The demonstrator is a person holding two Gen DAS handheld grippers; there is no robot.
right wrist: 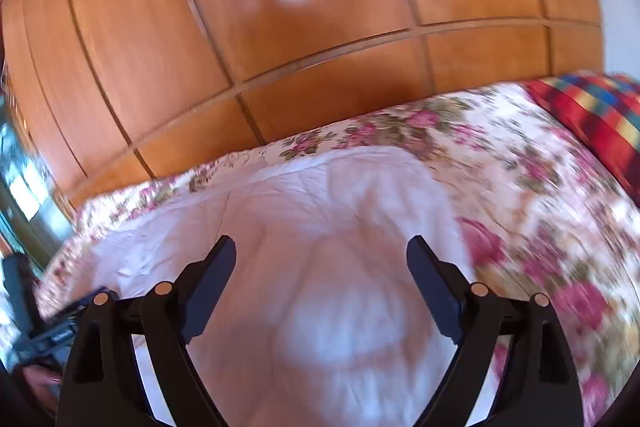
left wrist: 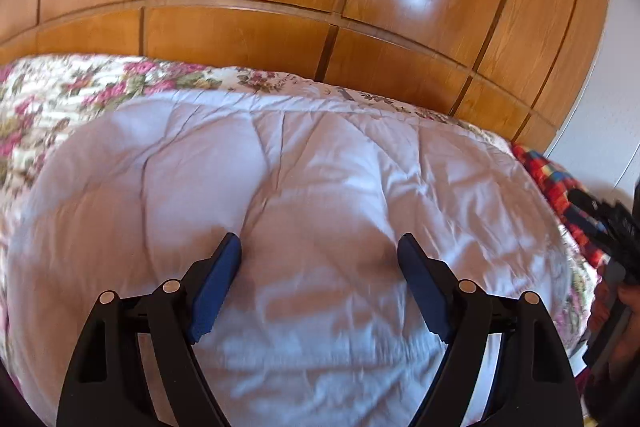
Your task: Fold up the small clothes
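Open grippers (left wrist: 320,247) over white quilt (left wrist: 320,163)

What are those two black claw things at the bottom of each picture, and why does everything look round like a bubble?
Those claws are grabbing tools, one in each of a person's hands. A small camera sits on each tool and looks out along its two fingers; its lens bends the view, so straight lines look round. One picture is from the left gripper, the other from the right gripper. Both are open and hold nothing. Below them lies a pale, wrinkled cloth spread on a flowery bedspread. A bright checked cloth lies at the bed's far edge. Behind the bed stands a wooden wardrobe.
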